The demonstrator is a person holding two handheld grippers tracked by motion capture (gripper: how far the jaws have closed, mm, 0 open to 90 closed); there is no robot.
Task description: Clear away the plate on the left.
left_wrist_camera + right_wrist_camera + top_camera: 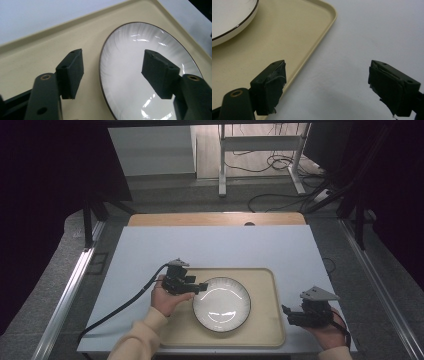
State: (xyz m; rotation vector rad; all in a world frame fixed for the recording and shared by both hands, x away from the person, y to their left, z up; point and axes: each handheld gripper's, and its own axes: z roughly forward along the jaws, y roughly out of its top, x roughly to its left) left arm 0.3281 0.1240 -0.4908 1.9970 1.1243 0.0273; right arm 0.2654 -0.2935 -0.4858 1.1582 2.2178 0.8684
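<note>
white plate (221, 303) with a thin dark rim, flat on the cream tray (262, 330), slightly left of the tray's middle. tray itself on the pale table (210, 245), near the front edge.

left gripper (201, 288) at the plate's left edge, pads spread wide and clamping nothing; seen along its own jaws, one pad (71, 72) over bare tray, the other (158, 72) above the plate's inner surface, the rim (101, 75) running between them untouched. looks hovering rather than resting, though hard to be sure.

right gripper (286, 312) off the tray's right edge, well apart from the plate, likewise spread wide and empty; one pad (272, 85) over the tray's raised lip (312, 53), the other (387, 86) over bare table.

handling, as a judgement: most likely glazed ceramic, so stiff, fairly heavy for a two-pad pinch, slick, and prone to chip or crack if dropped. glossy reflections across the bowl of it suggest little friction. best hold probably at the rim, one pad under the outer lip and one on the inside slope, squeezed squarely across the edge; a shallow bite risks the plate pivoting or sliding out. a lift from one side alone likely to tilt it, so slow and low over the tray.
</note>
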